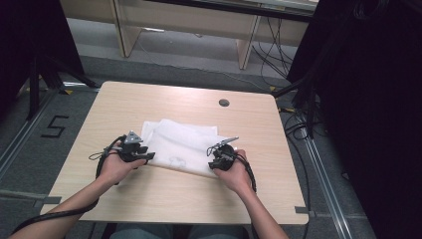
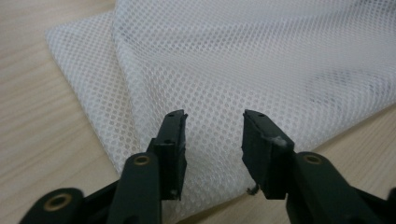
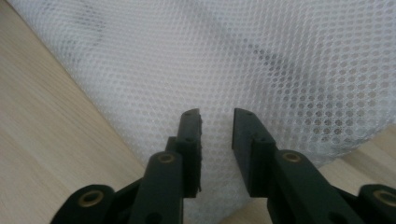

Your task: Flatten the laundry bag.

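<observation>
High view shows a white mesh bag lying flat on the middle of the tabletop, with the left gripper at its near left edge and the right gripper at its near right edge. Both grippers' fingers stand partly apart over the mesh, gripping nothing.

High view overhead, gripper views close, low (sharing white mesh)
</observation>
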`<act>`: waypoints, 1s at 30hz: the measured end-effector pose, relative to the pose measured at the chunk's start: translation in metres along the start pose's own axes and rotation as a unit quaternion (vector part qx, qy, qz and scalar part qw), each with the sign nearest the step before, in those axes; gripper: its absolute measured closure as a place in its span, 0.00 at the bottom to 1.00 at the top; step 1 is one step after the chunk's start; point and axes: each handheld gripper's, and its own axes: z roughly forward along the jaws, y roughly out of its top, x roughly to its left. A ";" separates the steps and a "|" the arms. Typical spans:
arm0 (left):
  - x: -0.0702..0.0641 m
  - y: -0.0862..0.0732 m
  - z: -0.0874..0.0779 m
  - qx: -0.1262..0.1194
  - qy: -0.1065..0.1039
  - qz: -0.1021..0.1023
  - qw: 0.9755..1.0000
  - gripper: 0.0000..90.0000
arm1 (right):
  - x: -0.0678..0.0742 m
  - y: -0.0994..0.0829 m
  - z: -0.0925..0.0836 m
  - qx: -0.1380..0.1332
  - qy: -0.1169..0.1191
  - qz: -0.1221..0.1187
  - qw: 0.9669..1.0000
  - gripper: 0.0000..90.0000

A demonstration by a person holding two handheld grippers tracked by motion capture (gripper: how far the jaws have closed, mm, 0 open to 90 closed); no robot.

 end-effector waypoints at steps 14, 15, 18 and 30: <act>-0.003 -0.006 0.004 0.034 -0.011 -0.014 0.999 0.94 | -0.003 -0.005 0.007 0.017 0.004 -0.013 1.000 1.00; -0.005 -0.006 0.005 0.032 -0.013 -0.017 0.999 0.95 | -0.003 -0.005 0.006 0.019 0.005 -0.013 1.000 1.00; -0.009 -0.006 0.004 0.038 -0.024 -0.014 0.999 0.95 | -0.005 -0.008 0.003 0.023 0.004 -0.016 1.000 1.00; -0.038 -0.006 0.001 0.059 -0.060 0.032 0.996 0.95 | -0.015 -0.031 -0.013 0.032 0.006 -0.007 0.999 1.00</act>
